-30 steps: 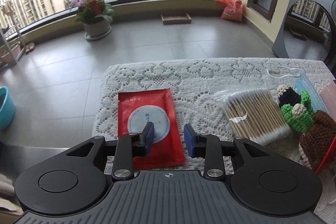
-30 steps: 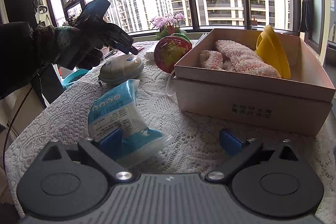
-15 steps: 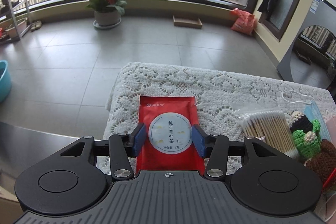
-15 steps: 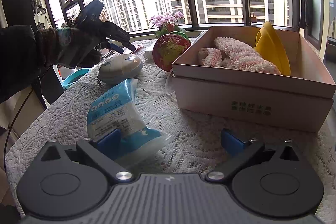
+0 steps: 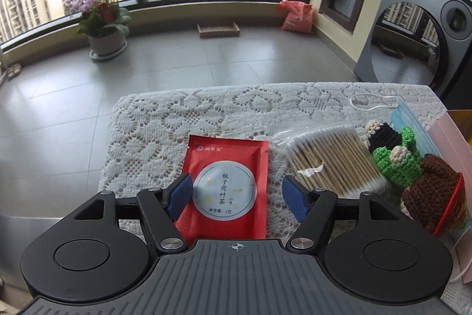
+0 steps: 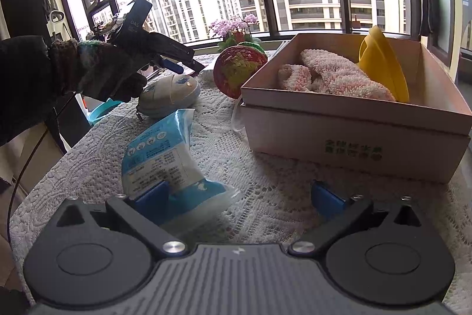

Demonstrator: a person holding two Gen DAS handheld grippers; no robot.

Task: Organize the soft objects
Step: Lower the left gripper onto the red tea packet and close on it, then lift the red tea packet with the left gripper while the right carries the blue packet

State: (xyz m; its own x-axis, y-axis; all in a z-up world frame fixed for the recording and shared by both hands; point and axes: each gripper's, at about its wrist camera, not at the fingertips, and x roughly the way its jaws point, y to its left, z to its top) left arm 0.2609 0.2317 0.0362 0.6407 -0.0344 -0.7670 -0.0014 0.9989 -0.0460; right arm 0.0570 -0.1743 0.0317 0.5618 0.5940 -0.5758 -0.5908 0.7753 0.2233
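Left gripper (image 5: pixel 236 195): the jaws are opening and straddle the red tea sachet (image 5: pixel 225 186), which lies flat on the lace tablecloth (image 5: pixel 183 120) near its left edge; the blue pads stand clear of both long edges, so nothing is gripped. The sachet appears thin, light and pliable, with a smooth foil-like face that is likely slippery. Recommended hold: pinch across the narrow width near the lower end, or lift one edge first, since a flat packet offers little to bite on. Just right of it lies a clear bag of cotton swabs (image 5: pixel 333 155), soft-walled but with stiff contents; beside that, crocheted toys (image 5: pixel 395 158), fully compressible. Right gripper (image 6: pixel 240 195): the jaws stand wide and hold nothing; the left pad sits at the near end of a blue-and-white plastic pouch (image 6: pixel 160 155), which is squashy and crinkly and is best taken at mid-body. Farther right, the cardboard box (image 6: pixel 348 138) already contains a pink fluffy cloth (image 6: pixel 339 77) and a yellow item (image 6: pixel 383 58).
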